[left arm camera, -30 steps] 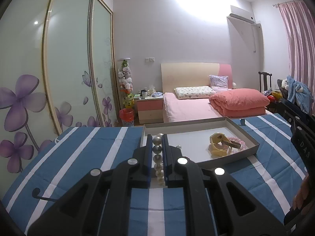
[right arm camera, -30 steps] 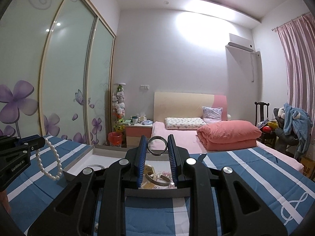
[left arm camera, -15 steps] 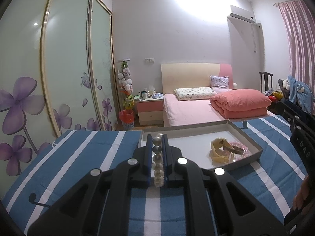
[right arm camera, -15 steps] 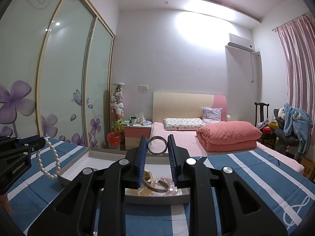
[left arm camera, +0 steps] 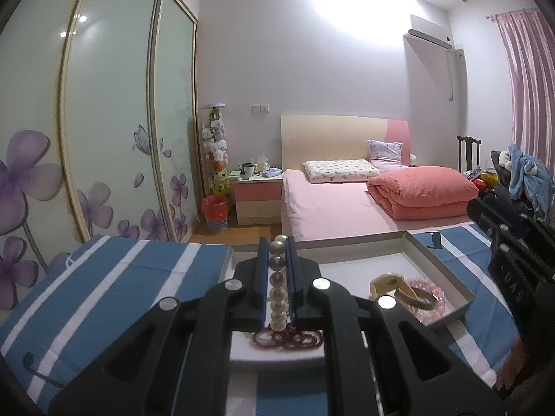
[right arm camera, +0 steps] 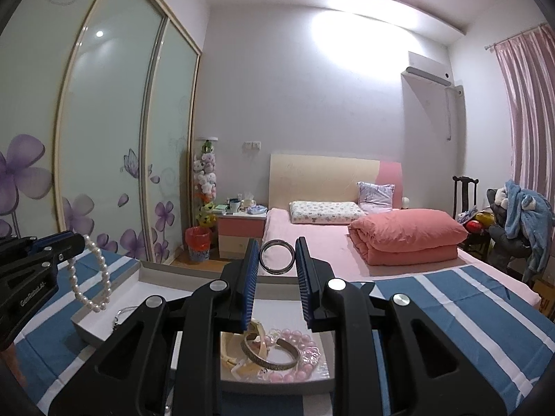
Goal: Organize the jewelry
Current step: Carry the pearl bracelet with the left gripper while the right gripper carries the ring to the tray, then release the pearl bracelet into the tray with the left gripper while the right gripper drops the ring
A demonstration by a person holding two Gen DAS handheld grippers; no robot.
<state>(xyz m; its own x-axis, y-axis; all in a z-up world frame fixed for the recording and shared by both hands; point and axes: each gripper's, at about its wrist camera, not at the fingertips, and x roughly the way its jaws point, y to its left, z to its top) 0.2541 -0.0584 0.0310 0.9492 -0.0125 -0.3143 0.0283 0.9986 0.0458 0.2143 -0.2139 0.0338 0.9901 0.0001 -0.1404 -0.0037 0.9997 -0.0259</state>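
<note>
My left gripper [left arm camera: 278, 242] is shut on a white pearl bracelet [left arm camera: 277, 287], which hangs over the near left part of the shallow grey tray [left arm camera: 447, 270]. From the right wrist view the same pearl bracelet [right arm camera: 91, 274] dangles as a loop from the left gripper [right arm camera: 69, 242]. My right gripper [right arm camera: 277, 246] is shut on a silver ring-shaped bangle [right arm camera: 277, 256], held upright above the tray [right arm camera: 104, 326]. Inside the tray lie a dark red bead bracelet [left arm camera: 288, 338], a cream watch [right arm camera: 242, 350], an open silver cuff [right arm camera: 270, 355] and a pink bead bracelet [right arm camera: 301, 350].
The tray rests on a blue and white striped cloth [left arm camera: 114, 291]. A thin silver chain [right arm camera: 123, 312] lies in the tray's left part. Beyond the table stand a pink bed [left arm camera: 347, 201], a nightstand [left arm camera: 256, 197] and sliding wardrobe doors [left arm camera: 104, 121]. A fingertip [left arm camera: 517, 371] shows at the right edge.
Both grippers have moved forward over the tray with their bracelets still held. The tray's contents now sit closer under the fingers, and the dark red beads have come into the left wrist view.
</note>
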